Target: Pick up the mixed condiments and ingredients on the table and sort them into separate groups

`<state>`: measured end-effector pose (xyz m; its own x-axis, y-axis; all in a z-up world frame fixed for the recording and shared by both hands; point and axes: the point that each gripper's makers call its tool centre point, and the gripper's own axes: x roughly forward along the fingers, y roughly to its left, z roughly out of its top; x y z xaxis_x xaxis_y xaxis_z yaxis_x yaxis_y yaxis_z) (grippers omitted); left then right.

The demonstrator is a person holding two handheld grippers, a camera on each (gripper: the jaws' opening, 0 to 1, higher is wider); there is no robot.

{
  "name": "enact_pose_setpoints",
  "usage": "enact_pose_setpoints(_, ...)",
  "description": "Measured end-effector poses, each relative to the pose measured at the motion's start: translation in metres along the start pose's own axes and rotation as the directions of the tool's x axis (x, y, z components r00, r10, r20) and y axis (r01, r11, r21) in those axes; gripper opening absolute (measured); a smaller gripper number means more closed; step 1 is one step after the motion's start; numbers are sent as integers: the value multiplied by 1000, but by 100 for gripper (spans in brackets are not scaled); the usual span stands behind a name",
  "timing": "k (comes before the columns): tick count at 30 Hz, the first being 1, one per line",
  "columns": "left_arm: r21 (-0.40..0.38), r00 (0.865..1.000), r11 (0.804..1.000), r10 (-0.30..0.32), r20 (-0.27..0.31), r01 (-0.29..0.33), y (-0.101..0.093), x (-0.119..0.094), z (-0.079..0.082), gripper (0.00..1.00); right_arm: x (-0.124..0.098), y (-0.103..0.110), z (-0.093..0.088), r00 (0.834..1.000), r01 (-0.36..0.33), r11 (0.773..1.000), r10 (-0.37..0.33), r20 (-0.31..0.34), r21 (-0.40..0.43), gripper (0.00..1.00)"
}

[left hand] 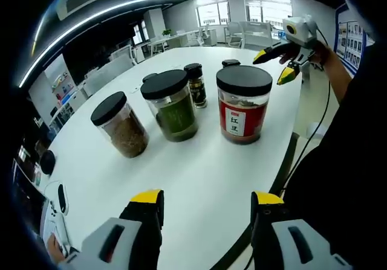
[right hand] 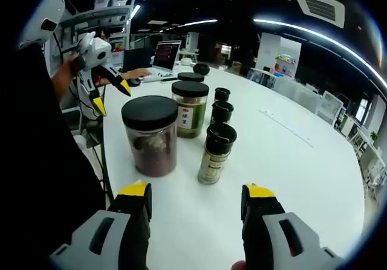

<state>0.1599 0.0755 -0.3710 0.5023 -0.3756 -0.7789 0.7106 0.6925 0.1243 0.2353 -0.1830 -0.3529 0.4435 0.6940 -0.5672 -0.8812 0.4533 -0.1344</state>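
Three big black-lidded jars stand on the white table (left hand: 199, 173): one with brown contents (left hand: 121, 126), one with green contents (left hand: 171, 104) and a red-labelled one (left hand: 243, 104). Small spice bottles (left hand: 195, 84) stand behind them. My left gripper (left hand: 207, 200) hovers open over the near table edge, nothing between its jaws. My right gripper (left hand: 273, 66) is held open in the air to the right of the red jar. From that gripper's view, the right gripper (right hand: 196, 194) is open before the red jar (right hand: 151, 136), the green jar (right hand: 189, 108) and a spice bottle (right hand: 216, 152). The left gripper (right hand: 112, 98) hangs open at upper left.
A laptop (right hand: 166, 55) stands at the far end of the table (right hand: 290, 155), past a dark round object (right hand: 201, 69). Small devices (left hand: 60, 197) lie near the table's left edge. Desks and chairs (left hand: 181, 39) fill the room behind. A person's dark sleeve (left hand: 357, 131) borders the table edge.
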Motion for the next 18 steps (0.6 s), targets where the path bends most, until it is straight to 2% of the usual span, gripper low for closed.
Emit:
enact_pose_setpoints(13,14,1000,1000,-6,-4,7,-2,2,-1,58,5,-3,0,1000,-4,1000,4,12,-3,61)
enact_pose_setpoints(18,4,1000,1000,14,26,-14,4,0,5,58,9,-5,-2,999,-20,1000,20,27,10,62)
